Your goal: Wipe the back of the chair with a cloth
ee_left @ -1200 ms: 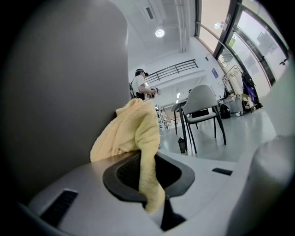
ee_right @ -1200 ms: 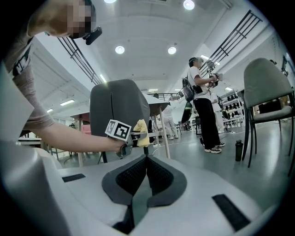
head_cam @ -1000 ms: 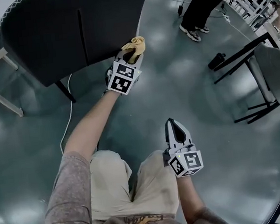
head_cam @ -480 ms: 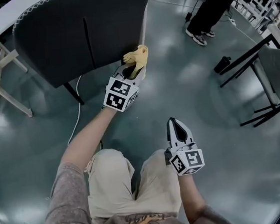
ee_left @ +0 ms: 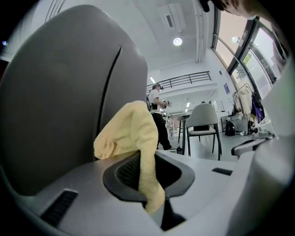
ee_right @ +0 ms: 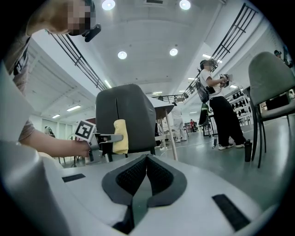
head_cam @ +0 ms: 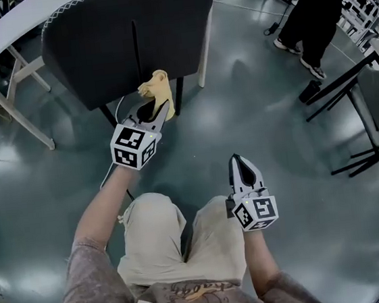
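A dark grey chair back (head_cam: 129, 42) with a centre seam fills the upper head view. My left gripper (head_cam: 152, 108) is shut on a yellow cloth (head_cam: 156, 89), which bunches up at the chair back's lower edge near the seam. In the left gripper view the cloth (ee_left: 131, 138) hangs out of the jaws against the grey chair back (ee_left: 60, 101). My right gripper (head_cam: 244, 170) is shut and empty, low over the floor in front of the person's knee. From the right gripper view, the chair (ee_right: 126, 115), the cloth (ee_right: 120, 136) and the left gripper (ee_right: 109, 137) show to the left.
A white table edge (head_cam: 6, 36) and its legs stand at upper left. A second grey chair with black legs (head_cam: 367, 100) is at the right, with a dark bottle (head_cam: 310, 90) on the floor. A person in black (head_cam: 310, 15) walks at upper right. A white cable (head_cam: 114, 118) runs under the chair.
My left gripper with the cloth has slid left along the chair back's lower edge, from the right corner toward the seam. The right gripper has stayed put.
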A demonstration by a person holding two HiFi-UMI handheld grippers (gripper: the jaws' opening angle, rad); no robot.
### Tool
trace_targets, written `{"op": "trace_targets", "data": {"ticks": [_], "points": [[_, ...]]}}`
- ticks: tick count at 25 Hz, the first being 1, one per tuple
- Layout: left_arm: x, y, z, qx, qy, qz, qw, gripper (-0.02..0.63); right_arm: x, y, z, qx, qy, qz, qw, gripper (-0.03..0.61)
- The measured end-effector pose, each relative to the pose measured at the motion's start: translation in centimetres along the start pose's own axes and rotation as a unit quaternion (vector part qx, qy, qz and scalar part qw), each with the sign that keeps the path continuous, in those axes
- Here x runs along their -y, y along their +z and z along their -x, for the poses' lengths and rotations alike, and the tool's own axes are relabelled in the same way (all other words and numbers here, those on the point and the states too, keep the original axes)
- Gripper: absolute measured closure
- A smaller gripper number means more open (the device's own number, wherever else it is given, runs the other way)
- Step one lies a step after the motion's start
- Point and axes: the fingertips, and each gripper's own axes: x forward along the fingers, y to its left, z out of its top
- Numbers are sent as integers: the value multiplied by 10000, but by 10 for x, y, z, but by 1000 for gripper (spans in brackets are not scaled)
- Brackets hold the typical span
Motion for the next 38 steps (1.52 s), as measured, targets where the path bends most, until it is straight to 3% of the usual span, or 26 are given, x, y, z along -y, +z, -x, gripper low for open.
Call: {"op": "trace_targets", "data": {"ticks": [5,11,16,20,24,28,33,38], "points": [[-13,1,44,-47,200,-85,9998,551,-2,2,-6,-4,37,-52,10000,552],[-39,0,98,70,597,200,9980,551,-9,2,-23,6,144,-29,9999,552],[-57,-5,103,52,741,118,9972,551,-19,0,-44,21,237,16,9997,553],[-55,17,102,226,635,166,9976,551,-32,13,-58,50,393,-5,9992,553],[-66,70,104,212,399,64,9990,551,-61,54,-82,-1,534,-51,9986,552],[-69,143,108,123,210,55,9997,551,-85,120,-99,-193,700,-57,9973,552],[-81,272,122,116,40,280,9995,551,-108,234,-109,-436,638,-113,9969,553],[-103,400,137,97,156,419,9990,551,-124,358,-101,-607,488,-170,9968,552]]}}
